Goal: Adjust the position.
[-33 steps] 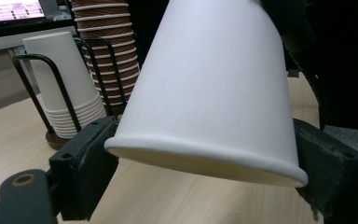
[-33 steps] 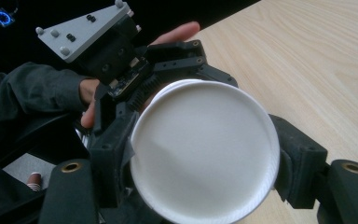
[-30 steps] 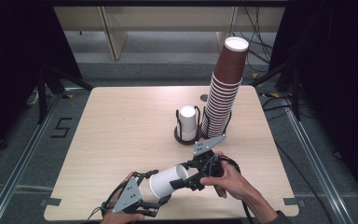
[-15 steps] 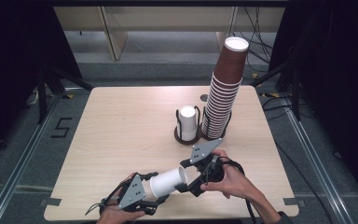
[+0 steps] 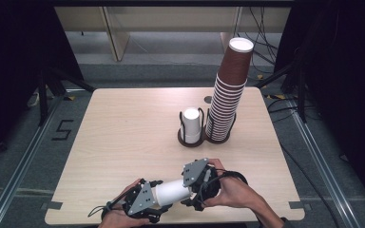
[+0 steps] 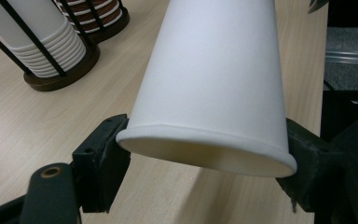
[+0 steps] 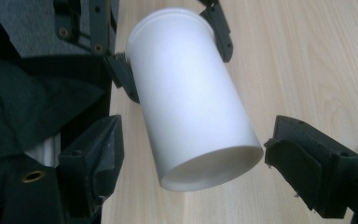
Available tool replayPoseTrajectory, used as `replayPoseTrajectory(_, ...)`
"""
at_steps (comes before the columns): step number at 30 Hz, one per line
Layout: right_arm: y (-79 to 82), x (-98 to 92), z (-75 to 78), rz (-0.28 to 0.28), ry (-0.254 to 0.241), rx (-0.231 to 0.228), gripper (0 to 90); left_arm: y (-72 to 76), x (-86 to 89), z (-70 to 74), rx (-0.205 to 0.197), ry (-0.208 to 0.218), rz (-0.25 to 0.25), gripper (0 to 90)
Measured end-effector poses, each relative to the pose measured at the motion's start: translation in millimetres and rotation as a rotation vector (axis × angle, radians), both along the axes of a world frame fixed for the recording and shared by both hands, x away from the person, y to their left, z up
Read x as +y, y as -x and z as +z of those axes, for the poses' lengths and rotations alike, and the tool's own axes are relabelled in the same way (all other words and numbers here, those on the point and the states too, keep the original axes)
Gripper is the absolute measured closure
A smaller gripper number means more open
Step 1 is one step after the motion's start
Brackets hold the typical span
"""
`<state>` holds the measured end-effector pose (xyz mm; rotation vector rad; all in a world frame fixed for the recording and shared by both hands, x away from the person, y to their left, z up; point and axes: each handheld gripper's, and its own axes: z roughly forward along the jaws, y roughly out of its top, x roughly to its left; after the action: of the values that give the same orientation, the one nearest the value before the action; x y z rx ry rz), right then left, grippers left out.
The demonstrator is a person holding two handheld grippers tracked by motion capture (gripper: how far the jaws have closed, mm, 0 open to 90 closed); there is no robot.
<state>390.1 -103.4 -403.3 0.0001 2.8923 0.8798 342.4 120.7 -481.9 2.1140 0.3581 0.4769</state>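
Note:
A white paper cup [image 5: 171, 191] lies on its side just above the table's front edge, held between my two grippers. My left gripper [image 5: 154, 197] is shut on its rim end; in the left gripper view both jaws press the rim of the cup [image 6: 214, 84]. My right gripper [image 5: 195, 187] stands open around the base end. Its jaws have just opened off the cup and eased back in a little. In the right gripper view the cup [image 7: 191, 107] lies between the jaws with a gap on each side, and the left gripper [image 7: 170, 53] clamps the far rim.
A short stack of white cups [image 5: 191, 126] stands in a wire holder at the table's middle right. A tall leaning stack of brown cups [image 5: 228, 95] stands beside it. The wooden table [image 5: 123, 133] ends just below my hands.
The right gripper's jaws came off the cup's base end and that hand drew back slightly to the right. The left gripper closed on the rim. The cup stayed where it was.

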Motion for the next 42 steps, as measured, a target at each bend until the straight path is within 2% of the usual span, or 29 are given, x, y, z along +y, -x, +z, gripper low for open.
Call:
replayPoseTrajectory(1,-0.7,2.3,-1.8,0.025,0.009,-0.018,19.3,-0.1,-0.5,0.0,0.001,0.001,-0.008,24.5)
replayPoseTrajectory(4,1.9,7.1,-4.8,0.042,0.041,-0.036,19.9,1.7,-1.9,0.0,0.004,-0.017,-0.015,24.5)
replayPoseTrajectory(6,4.2,11.2,-7.3,0.057,0.092,-0.062,20.4,2.1,-2.8,-0.5,0.004,-0.027,-0.020,24.5)
replayPoseTrajectory(8,5.4,15.2,-10.6,0.070,0.115,-0.074,20.7,2.4,-3.1,-0.5,0.010,-0.035,-0.031,24.5)
replayPoseTrajectory(9,4.8,16.8,-12.3,0.085,0.117,-0.085,21.2,2.8,-3.3,-0.3,0.010,-0.035,-0.035,24.5)
replayPoseTrajectory(10,6.5,17.2,-13.3,0.068,0.132,-0.076,21.5,3.3,-3.7,-0.3,0.011,-0.025,-0.034,24.5)
replayPoseTrajectory(11,4.5,18.7,-15.3,0.097,0.131,-0.092,21.6,3.6,-3.7,0.0,0.012,-0.022,-0.036,24.5)
replayPoseTrajectory(13,6.7,18.1,-17.4,0.068,0.148,-0.063,23.0,3.6,-3.2,0.9,0.010,-0.022,-0.047,24.5)
replayPoseTrajectory(14,6.4,17.4,-18.9,0.078,0.154,-0.053,27.5,4.1,-3.4,1.2,0.011,-0.018,-0.054,24.5)
replayPoseTrajectory(16,6.3,17.4,-19.1,0.083,0.153,-0.057,30.3,4.5,-3.7,1.3,0.013,-0.014,-0.056,24.5)
replayPoseTrajectory(18,4.6,17.5,-19.9,0.122,0.149,-0.066,32.9,4.7,-3.3,1.4,0.008,-0.018,-0.063,24.4)
replayPoseTrajectory(19,5.4,16.6,-19.5,0.107,0.155,-0.057,33.2,4.6,-3.2,1.1,-0.001,-0.010,-0.067,24.4)
replayPoseTrajectory(20,6.1,15.8,-19.3,0.088,0.156,-0.041,33.5,4.7,-2.9,1.0,-0.008,0.005,-0.065,24.0)
replayPoseTrajectory(21,3.5,13.7,-17.6,0.106,0.138,-0.047,33.4,3.9,-2.2,-0.1,-0.014,0.058,-0.060,21.1)
replayPoseTrajectory(22,3.5,13.7,-17.6,0.106,0.138,-0.047,33.4,3.9,-2.2,-0.1,-0.014,0.058,-0.060,19.6)
replayPoseTrajectory(23,1.3,11.7,-16.0,0.111,0.125,-0.038,33.3,3.6,-1.8,-0.3,-0.011,0.093,-0.046,19.6)
replayPoseTrajectory(25,-3.9,6.4,-13.9,0.127,0.095,-0.039,33.3,2.4,1.3,0.8,-0.007,0.170,-0.051,9.8)
replayPoseTrajectory(26,-7.2,3.4,-13.2,0.137,0.075,-0.041,33.3,2.5,2.9,1.3,-0.002,0.193,-0.053,11.8)
replayPoseTrajectory(27,-7.9,-3.0,-11.1,0.113,0.024,0.015,33.3,1.2,7.1,2.3,0.001,0.250,-0.047,14.1)
replayPoseTrajectory(28,-7.9,-3.0,-11.1,0.113,0.024,0.015,33.3,1.2,7.1,2.3,0.001,0.250,-0.047,14.5)
replayPoseTrajectory(29,-13.8,-10.2,-8.9,0.123,-0.042,0.024,33.3,-0.6,9.6,2.4,0.029,0.302,-0.041,14.4)
replayPoseTrajectory(30,-13.8,-10.2,-8.9,0.123,-0.042,0.024,33.3,-0.6,9.6,2.4,0.029,0.302,-0.041,14.4)
replayPoseTrajectory(31,-14.6,-11.3,-8.7,0.123,-0.054,0.029,33.3,-2.3,10.2,2.1,0.032,0.334,-0.041,14.4)
replayPoseTrajectory(32,-17.5,-14.1,-7.9,0.123,-0.070,0.016,33.3,-1.8,11.4,3.1,0.044,0.343,-0.034,14.5)
replayPoseTrajectory(33,-18.5,-16.3,-6.9,0.135,-0.092,0.018,33.2,-2.6,11.6,3.3,0.049,0.381,-0.051,14.4)
replayPoseTrajectory(35,-16.5,-17.3,-5.4,0.127,-0.103,0.036,33.2,-1.8,12.4,4.4,0.046,0.377,-0.048,14.4)
replayPoseTrajectory(36,-16.5,-17.6,-4.8,0.137,-0.110,0.043,33.2,-2.1,11.7,4.4,0.046,0.392,-0.057,14.4)
replayPoseTrajectory(39,-18.0,-15.8,-6.2,0.164,-0.116,0.025,33.1,-1.3,12.4,5.3,0.046,0.393,-0.054,14.4)
replayPoseTrajectory(42,-16.0,-14.9,-6.9,0.163,-0.116,0.045,33.1,-1.1,12.2,5.7,0.051,0.411,-0.063,13.9)
